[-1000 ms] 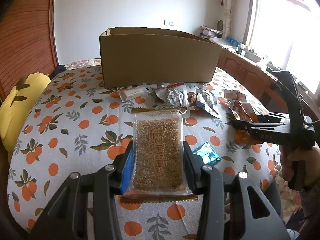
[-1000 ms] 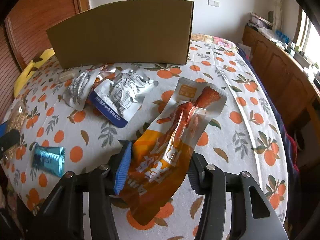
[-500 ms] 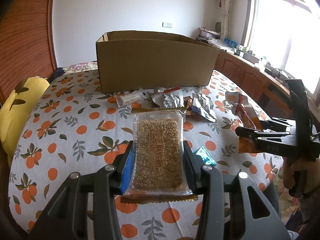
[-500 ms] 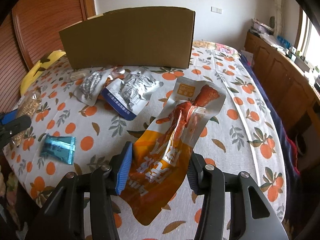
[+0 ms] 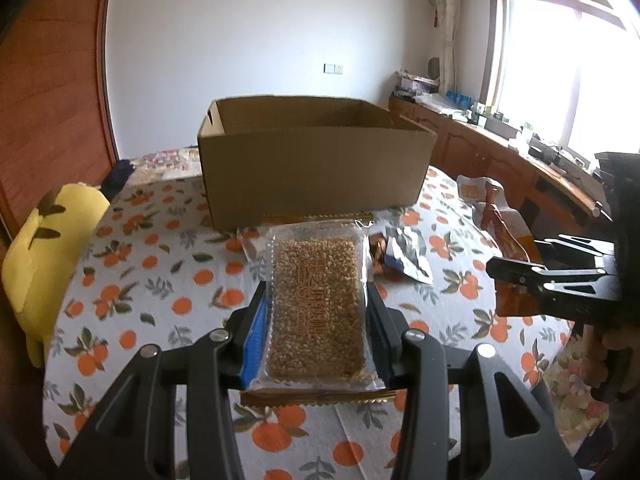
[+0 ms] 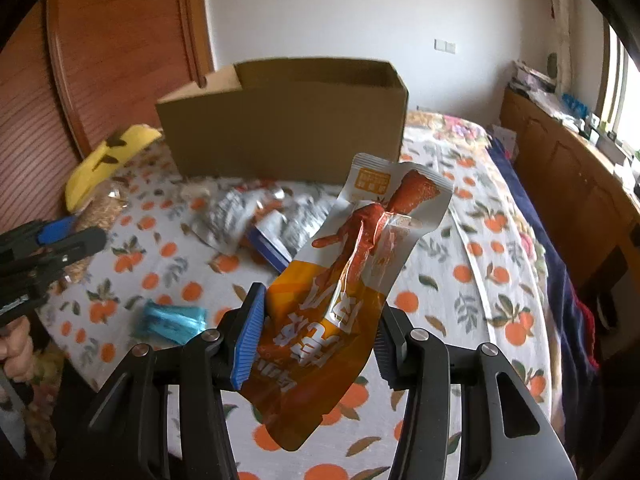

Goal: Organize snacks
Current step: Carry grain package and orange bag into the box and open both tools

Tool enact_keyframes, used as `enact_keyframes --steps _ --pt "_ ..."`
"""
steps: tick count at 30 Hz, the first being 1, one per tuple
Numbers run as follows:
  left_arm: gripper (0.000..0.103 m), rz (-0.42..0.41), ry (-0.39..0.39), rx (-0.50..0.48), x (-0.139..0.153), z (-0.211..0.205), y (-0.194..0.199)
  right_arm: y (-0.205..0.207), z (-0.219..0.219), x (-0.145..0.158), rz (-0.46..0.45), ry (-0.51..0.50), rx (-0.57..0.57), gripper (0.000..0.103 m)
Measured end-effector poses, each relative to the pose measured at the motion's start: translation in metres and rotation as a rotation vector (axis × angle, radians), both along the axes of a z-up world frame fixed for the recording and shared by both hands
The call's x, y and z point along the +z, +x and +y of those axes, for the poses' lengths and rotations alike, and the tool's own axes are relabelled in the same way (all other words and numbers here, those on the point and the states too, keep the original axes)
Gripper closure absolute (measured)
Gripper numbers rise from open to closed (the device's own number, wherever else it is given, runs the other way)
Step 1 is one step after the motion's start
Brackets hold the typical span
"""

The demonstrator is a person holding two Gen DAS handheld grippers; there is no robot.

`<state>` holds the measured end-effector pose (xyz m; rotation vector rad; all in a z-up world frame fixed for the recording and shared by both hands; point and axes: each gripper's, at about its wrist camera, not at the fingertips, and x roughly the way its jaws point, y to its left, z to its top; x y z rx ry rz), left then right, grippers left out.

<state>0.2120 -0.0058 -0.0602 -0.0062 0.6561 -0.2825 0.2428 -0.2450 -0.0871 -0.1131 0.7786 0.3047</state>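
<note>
My left gripper (image 5: 316, 312) is shut on a clear packet of puffed grain bar (image 5: 318, 308), held lengthwise above the table in front of the open cardboard box (image 5: 316, 176). My right gripper (image 6: 318, 320) is shut on an orange and white chicken-leg snack pouch (image 6: 352, 272), lifted off the table and pointing toward the cardboard box (image 6: 288, 124). In the left wrist view the right gripper (image 5: 516, 276) shows at the right edge with the orange pouch (image 5: 500, 224). The left gripper (image 6: 72, 240) with the grain packet (image 6: 98, 208) appears at the left of the right wrist view.
Silver and blue snack packets (image 6: 260, 220) lie on the orange-print tablecloth (image 6: 460, 280) before the box, and a small teal packet (image 6: 170, 320) lies nearer. A yellow cushion (image 5: 44, 252) sits at the table's left. A wooden cabinet (image 6: 568, 184) runs along the right. A hand (image 6: 16, 352) grips the left tool.
Both grippers have risen with their packets, so the table and the loose snacks look farther below and the inside of the box now shows.
</note>
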Motion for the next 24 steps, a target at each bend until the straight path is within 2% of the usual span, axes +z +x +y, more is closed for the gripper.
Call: enact_keyframes --steps 11,24 --pt "0.059 -0.069 0.013 -0.027 0.034 0.001 0.031 0.011 0.015 0.040 -0.073 0.015 0.069 0.053" --pt "0.059 -0.121 0.043 -0.067 0.054 -0.007 0.094 0.065 0.038 0.063 -0.124 -0.009 0.132 0.053"
